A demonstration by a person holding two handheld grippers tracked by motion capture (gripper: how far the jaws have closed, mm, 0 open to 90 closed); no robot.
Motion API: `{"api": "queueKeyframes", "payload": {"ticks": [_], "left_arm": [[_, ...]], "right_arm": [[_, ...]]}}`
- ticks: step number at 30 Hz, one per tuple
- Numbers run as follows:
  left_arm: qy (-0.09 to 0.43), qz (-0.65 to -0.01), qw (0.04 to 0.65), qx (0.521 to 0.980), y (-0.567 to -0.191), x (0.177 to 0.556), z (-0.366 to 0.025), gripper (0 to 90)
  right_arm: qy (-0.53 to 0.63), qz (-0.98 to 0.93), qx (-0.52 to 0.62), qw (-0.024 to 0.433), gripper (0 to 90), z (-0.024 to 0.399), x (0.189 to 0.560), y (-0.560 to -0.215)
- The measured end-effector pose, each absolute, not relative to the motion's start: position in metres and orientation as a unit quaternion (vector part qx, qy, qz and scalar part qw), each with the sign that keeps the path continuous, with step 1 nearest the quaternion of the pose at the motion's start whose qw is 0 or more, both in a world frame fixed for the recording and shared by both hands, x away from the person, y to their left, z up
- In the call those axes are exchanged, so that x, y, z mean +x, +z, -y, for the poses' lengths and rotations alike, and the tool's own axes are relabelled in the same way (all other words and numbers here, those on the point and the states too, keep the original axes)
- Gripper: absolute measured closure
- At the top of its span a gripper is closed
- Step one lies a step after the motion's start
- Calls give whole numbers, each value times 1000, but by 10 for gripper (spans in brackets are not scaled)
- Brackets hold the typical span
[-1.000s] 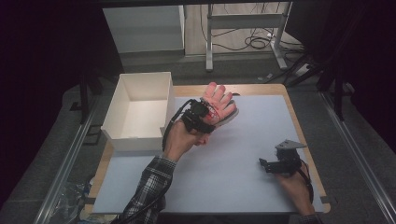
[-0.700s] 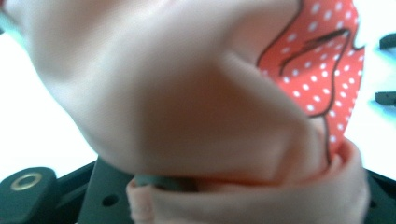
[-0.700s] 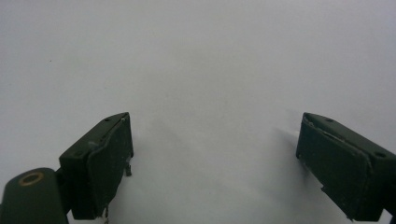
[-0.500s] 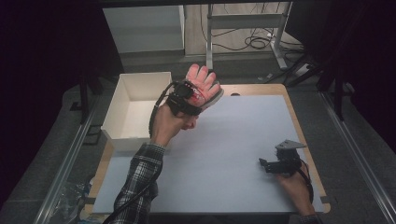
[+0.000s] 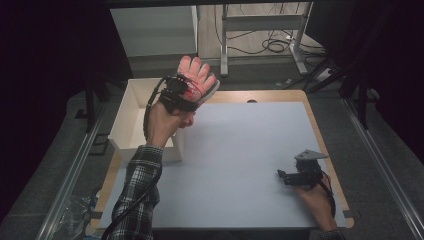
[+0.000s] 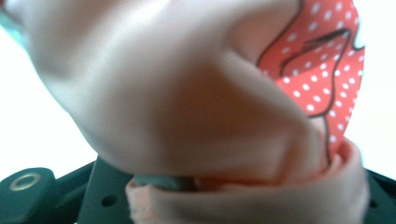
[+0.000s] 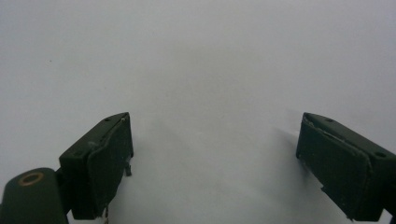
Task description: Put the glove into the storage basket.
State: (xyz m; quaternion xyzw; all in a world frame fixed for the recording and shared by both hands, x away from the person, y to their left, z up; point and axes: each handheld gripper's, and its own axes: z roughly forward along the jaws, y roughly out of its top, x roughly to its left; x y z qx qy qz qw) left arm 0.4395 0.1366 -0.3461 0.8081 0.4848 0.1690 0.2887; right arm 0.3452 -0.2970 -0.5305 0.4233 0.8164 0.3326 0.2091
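Left gripper [image 5: 187,95] clamps the pink-and-red fabric glove [image 5: 199,75] above the white open box [image 5: 131,117]; next, release inside. Right gripper [image 5: 292,177] rests wide open.

Glove [image 5: 199,80] pink, red white-dotted patch; box [image 5: 131,115] white; sleeve [image 5: 140,185] plaid.

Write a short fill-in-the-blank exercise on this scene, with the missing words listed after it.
1. The left gripper is shut on a pink and red ____.
2. The glove is held up in the air beside an open white ____.
3. The right gripper rests low over the pale mat with its jaws ____.
4. The sleeve on the left arm has a ____ pattern.

Missing words: glove; box; open; plaid
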Motion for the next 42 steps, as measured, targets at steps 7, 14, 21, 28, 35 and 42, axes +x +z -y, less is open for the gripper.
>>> {"api": "queueKeyframes", "payload": {"ticks": [7,14,21,28,35,42], "left_arm": [[178,-517,286,787,-347,442,-166,500],[192,-544,281,767,-357,443,-192,496],[199,-575,272,746,-374,446,-213,489],[197,-589,263,738,-397,451,-222,488],[192,-609,254,727,-429,464,-224,483],[179,-616,242,728,-451,476,-220,472]], "right_arm": [[333,-816,423,209,111,297,345,-531],[333,-816,424,209,111,297,345,-531],[333,-816,424,209,112,297,345,-531],[333,-816,424,209,112,297,345,-531],[333,-816,424,209,111,297,345,-531],[333,-816,424,210,112,297,345,-531]]}}
